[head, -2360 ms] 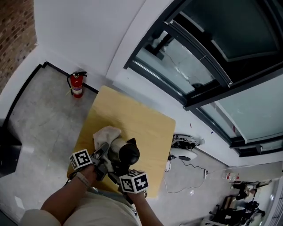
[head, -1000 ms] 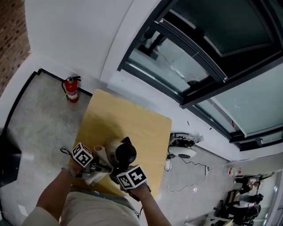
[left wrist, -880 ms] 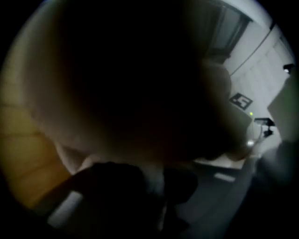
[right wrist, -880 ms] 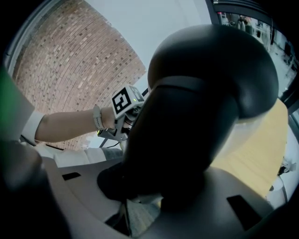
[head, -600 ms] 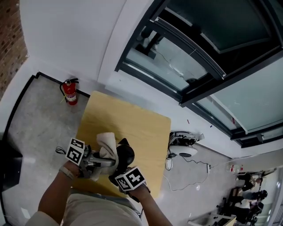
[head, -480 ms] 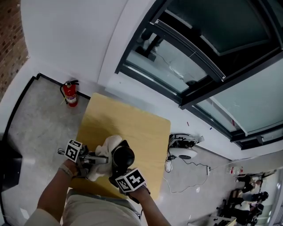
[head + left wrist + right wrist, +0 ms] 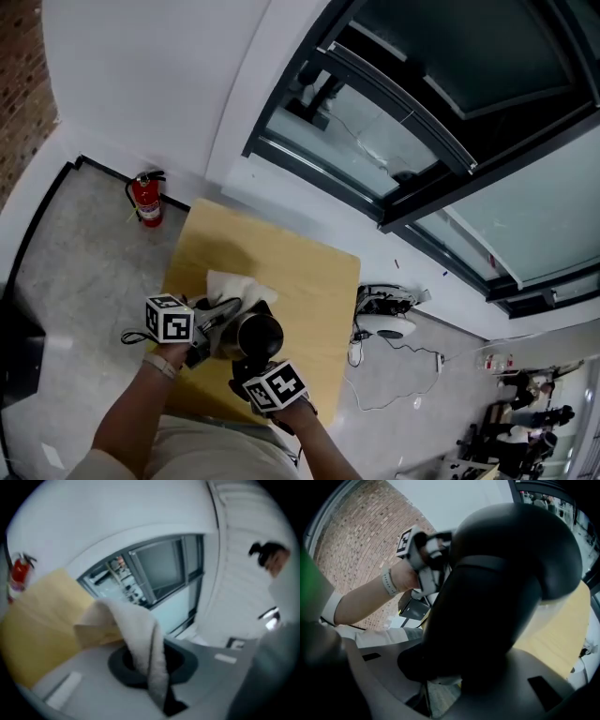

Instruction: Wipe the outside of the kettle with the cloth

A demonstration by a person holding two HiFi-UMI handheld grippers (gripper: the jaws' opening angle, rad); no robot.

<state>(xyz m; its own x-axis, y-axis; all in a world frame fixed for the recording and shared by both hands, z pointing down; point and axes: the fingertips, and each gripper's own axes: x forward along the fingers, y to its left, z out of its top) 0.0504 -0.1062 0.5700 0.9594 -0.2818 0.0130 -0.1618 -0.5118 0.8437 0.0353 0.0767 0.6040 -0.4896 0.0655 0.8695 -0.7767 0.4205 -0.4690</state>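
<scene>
The kettle is at the near edge of the bench, with its dark lid and handle turned up toward us. We cannot tell whether its base touches the bench. The cloth lies against the kettle's left and far side, and a pale flap spreads onto the bench just beyond it.

Our left gripper is just left of the kettle, its jaws pinched tight on the cloth. In the left gripper view the fabric rises from between them and folds forward. Our right gripper is on the kettle's near side, with its jaws closed around the black handle, which fills the right gripper view.

Well beyond the kettle to the left, a red extinguisher stands on the floor by the wall. To the kettle's right, past the bench edge, a white device with cables lies on the floor.
</scene>
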